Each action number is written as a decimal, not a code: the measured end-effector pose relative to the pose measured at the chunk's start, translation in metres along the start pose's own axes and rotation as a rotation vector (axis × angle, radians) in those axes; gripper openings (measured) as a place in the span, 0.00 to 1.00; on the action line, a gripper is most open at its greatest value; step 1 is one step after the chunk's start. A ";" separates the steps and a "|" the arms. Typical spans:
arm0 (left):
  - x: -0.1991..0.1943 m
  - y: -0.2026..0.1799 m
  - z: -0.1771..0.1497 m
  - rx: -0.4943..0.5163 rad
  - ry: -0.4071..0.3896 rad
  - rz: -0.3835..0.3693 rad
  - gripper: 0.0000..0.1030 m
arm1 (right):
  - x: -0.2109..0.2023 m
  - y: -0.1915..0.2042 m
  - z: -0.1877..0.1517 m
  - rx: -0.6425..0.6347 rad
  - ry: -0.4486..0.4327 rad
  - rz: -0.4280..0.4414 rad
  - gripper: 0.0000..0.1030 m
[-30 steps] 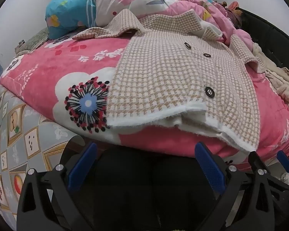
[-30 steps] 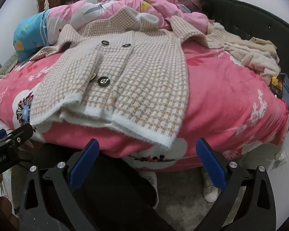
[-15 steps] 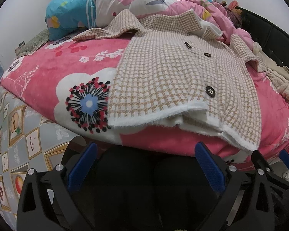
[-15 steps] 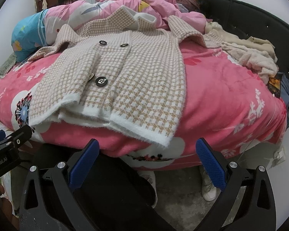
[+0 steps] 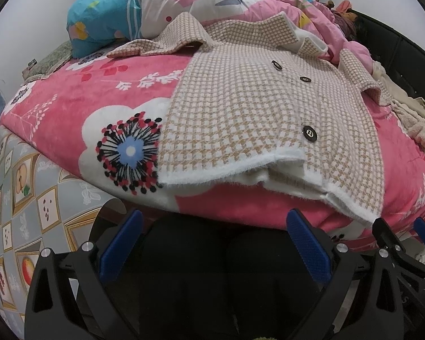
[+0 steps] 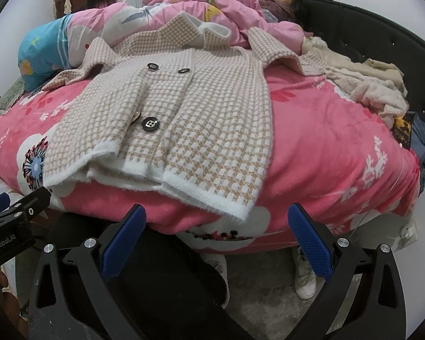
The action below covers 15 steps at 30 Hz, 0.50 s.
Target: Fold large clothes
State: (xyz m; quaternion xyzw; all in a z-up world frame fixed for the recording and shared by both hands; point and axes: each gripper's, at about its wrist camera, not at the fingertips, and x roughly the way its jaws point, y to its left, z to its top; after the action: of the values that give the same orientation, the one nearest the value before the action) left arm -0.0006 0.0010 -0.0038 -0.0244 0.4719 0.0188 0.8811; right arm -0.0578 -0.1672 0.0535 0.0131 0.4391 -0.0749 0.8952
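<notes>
Houndstooth coat (image 5: 269,119) (beige-white, dark buttons) lies front-up, frame centre, on pink floral blanket (image 5: 79,104); rumpled quilt (image 6: 212,8) behind. Left gripper (image 5: 212,243) and right gripper (image 6: 216,238) jaws spread, empty.

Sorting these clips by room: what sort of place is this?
Most likely a bedroom: a bed with a pink floral blanket, a heaped duvet and a dark padded headboard, the checked coat laid out on it.
</notes>
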 end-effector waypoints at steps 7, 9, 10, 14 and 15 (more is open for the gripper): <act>0.001 0.003 0.001 -0.011 0.003 0.002 0.96 | 0.000 0.002 0.001 -0.006 -0.002 -0.002 0.94; 0.001 0.003 0.001 -0.012 0.003 0.003 0.96 | 0.000 0.002 0.001 -0.006 -0.002 -0.002 0.94; 0.001 0.003 0.001 -0.012 0.003 0.003 0.96 | 0.000 0.002 0.001 -0.007 -0.003 -0.003 0.94; 0.002 0.004 0.001 -0.011 0.004 0.003 0.96 | 0.000 0.003 0.002 -0.008 -0.003 -0.004 0.94; 0.002 0.004 0.001 -0.011 0.005 0.003 0.96 | 0.000 0.003 0.002 -0.007 -0.002 -0.003 0.94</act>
State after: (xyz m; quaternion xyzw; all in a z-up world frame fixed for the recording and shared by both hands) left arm 0.0008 0.0053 -0.0047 -0.0288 0.4741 0.0227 0.8797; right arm -0.0559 -0.1648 0.0544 0.0092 0.4384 -0.0748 0.8956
